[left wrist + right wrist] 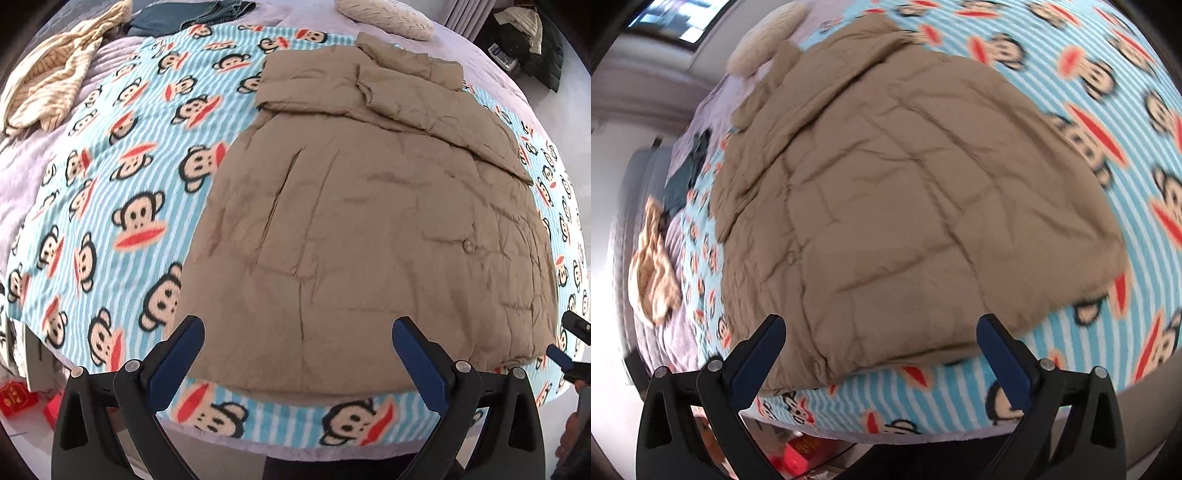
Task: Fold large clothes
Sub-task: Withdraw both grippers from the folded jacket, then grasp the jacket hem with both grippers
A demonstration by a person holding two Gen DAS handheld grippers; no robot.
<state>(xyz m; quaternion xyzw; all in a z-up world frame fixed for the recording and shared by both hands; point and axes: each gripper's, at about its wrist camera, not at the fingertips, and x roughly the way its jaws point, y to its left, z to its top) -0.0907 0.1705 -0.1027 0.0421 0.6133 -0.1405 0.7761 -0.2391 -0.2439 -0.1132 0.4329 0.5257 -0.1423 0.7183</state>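
Both tongs gape empty over a tan puffer jacket spread on the monkey-print blanket.

Left gripper hangs with its blue-padded fingers wide apart above the near hem of the tan puffer jacket, gripping nothing; right gripper is likewise spread wide and empty over the jacket's near edge, and shows at the right border of the left view. The quilted jacket lies flat, a sleeve folded across its upper part, on the blue-striped monkey-print blanket covering a lavender bed. Beyond the collar sits a cream pillow; at the far left lie a beige striped garment and a dark teal garment. Red boxes rest on the floor below the bed's edge.
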